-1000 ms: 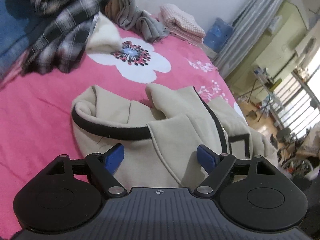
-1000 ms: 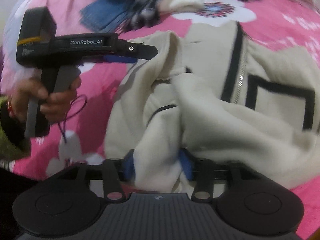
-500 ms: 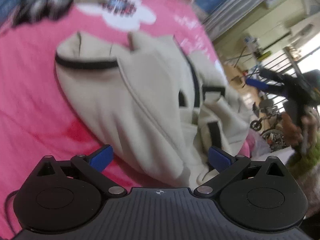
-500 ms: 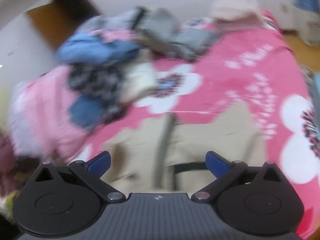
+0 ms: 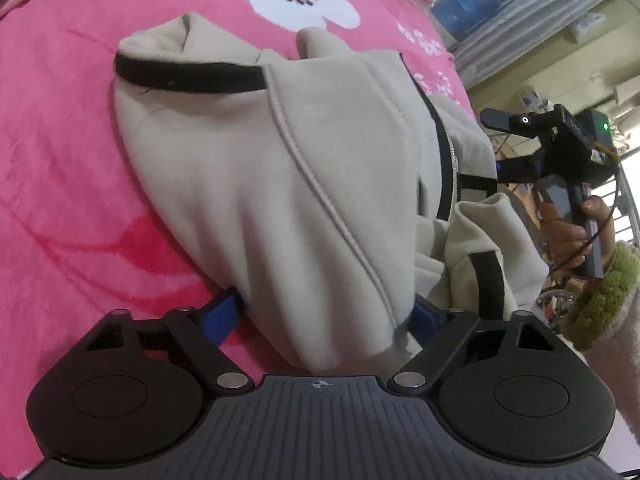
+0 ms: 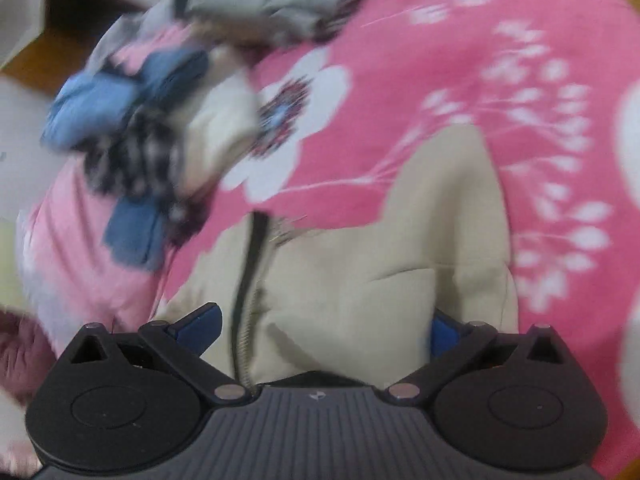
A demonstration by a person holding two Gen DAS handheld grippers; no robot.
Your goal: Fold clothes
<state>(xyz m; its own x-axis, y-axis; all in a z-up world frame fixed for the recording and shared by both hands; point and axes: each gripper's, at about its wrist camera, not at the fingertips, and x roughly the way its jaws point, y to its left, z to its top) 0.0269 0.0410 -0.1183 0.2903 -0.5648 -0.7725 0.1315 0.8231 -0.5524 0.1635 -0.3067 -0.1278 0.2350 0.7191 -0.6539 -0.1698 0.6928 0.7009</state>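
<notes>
- beige hoodie (image 5: 288,168) lies on the pink bedspread (image 5: 60,168); its near fold hides the left gripper (image 5: 324,312) fingertips as the jaws close around it
- right gripper (image 6: 316,324) jaws spread wide over blurred hoodie cloth; contact unclear

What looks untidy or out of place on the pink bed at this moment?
The beige jacket is not flat: its hood is bunched up and one sleeve is rumpled near the edge of the bed. Behind it, unfolded clothes lie in a loose heap on the pink blanket. Nothing looks torn or spilled.
</notes>
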